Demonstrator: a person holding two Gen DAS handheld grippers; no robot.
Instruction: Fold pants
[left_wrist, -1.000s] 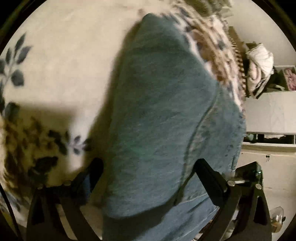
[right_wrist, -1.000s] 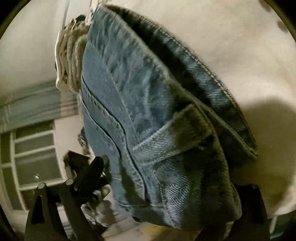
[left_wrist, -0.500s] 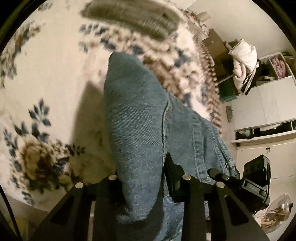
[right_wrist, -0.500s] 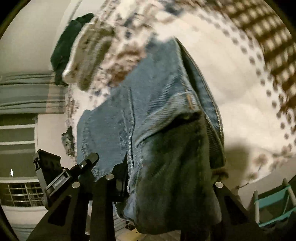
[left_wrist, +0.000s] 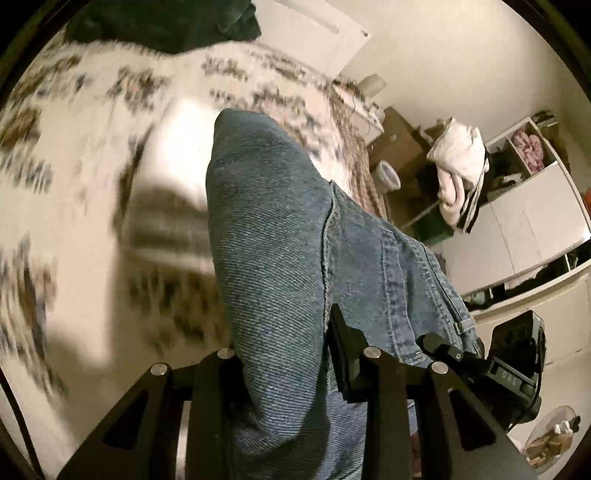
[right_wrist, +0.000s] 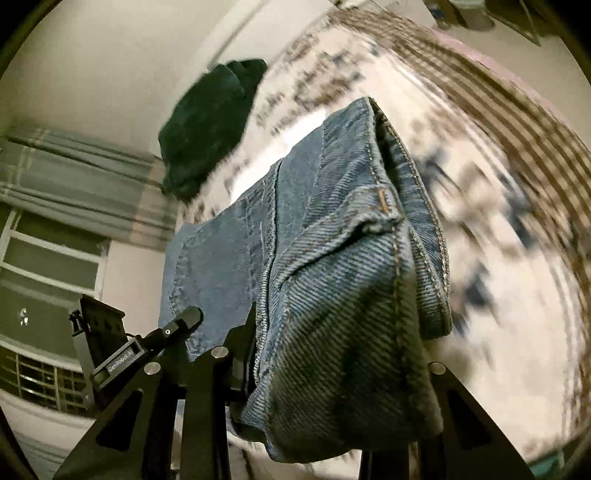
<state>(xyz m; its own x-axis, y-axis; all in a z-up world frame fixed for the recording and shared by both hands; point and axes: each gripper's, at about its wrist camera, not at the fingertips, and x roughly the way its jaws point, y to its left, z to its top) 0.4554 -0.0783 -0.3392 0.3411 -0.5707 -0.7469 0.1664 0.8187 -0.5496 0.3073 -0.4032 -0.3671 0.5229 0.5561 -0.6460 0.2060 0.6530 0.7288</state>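
Note:
The blue jeans (left_wrist: 280, 236) hang lifted above the bed, held between both grippers. My left gripper (left_wrist: 284, 354) is shut on a fold of the jeans' denim, which drapes forward over its fingers. My right gripper (right_wrist: 332, 369) is shut on the waistband end of the jeans (right_wrist: 351, 240), with the seams and a belt loop showing; its right finger is hidden under the cloth. The right gripper's body also shows in the left wrist view (left_wrist: 513, 365), and the left gripper's body shows in the right wrist view (right_wrist: 110, 350).
A cream bedspread with a dark floral pattern (left_wrist: 74, 184) lies below, also in the right wrist view (right_wrist: 517, 221). A dark green garment (right_wrist: 210, 125) sits at the bed's far end. White shelves with piled clothes (left_wrist: 461, 173) stand at the right. A curtained window (right_wrist: 55, 221) is at the left.
Both grippers have lifted the jeans higher and away from the bedspread; the views swung so more of the room and the far end of the bed show. Both stay clamped on the denim.

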